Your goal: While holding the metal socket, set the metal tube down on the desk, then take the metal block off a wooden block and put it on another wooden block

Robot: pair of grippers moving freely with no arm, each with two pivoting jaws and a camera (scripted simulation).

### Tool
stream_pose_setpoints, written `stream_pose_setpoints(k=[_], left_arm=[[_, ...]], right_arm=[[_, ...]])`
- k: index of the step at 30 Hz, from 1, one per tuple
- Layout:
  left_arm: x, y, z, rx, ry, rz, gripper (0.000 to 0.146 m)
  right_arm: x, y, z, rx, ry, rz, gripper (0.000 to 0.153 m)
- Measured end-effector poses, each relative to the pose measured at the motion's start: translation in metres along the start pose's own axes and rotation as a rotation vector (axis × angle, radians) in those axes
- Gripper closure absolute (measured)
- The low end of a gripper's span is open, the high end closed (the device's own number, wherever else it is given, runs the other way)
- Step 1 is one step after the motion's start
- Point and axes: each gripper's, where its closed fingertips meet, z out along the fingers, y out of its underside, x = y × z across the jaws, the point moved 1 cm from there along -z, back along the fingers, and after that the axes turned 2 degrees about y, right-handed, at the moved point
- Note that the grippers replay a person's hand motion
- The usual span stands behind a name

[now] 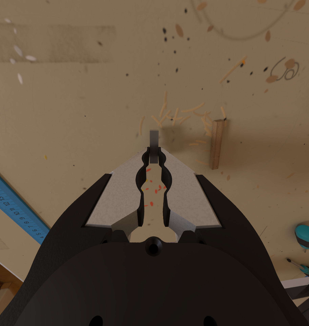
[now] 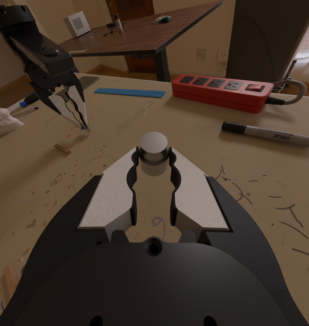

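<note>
Left wrist view: left tool (image 1: 153, 150) pinches metal block (image 1: 153, 141); right tool (image 2: 153, 150) clamps metal socket (image 2: 153, 153).

A blue ruler (image 1: 14, 208) at the left desk (image 1: 79, 123) edge carries a printed scale of dark digits and tick marks; in the right wrist view the same ruler's (image 2: 129, 92) marks are too small to read. A grey marker pen (image 2: 268, 134) bears dark lettering on its barrel. Crumpled paper (image 2: 0, 118) shows printed lines, illegible.
</note>
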Motion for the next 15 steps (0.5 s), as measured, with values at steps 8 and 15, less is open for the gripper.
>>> stream_pose_setpoints(k=[8,15], left_arm=[[-0.0011,0.0021,0.0016,-0.015,-0.02,0.064,0.137],[-0.0006,0.0005,0.0014,-0.049,-0.007,0.073,0.137]], right_arm=[[-0.0005,0.0013,0.0009,-0.006,-0.002,-0.001,0.119],[-0.0004,0.0029,0.0018,-0.014,-0.003,-0.002,0.119]])
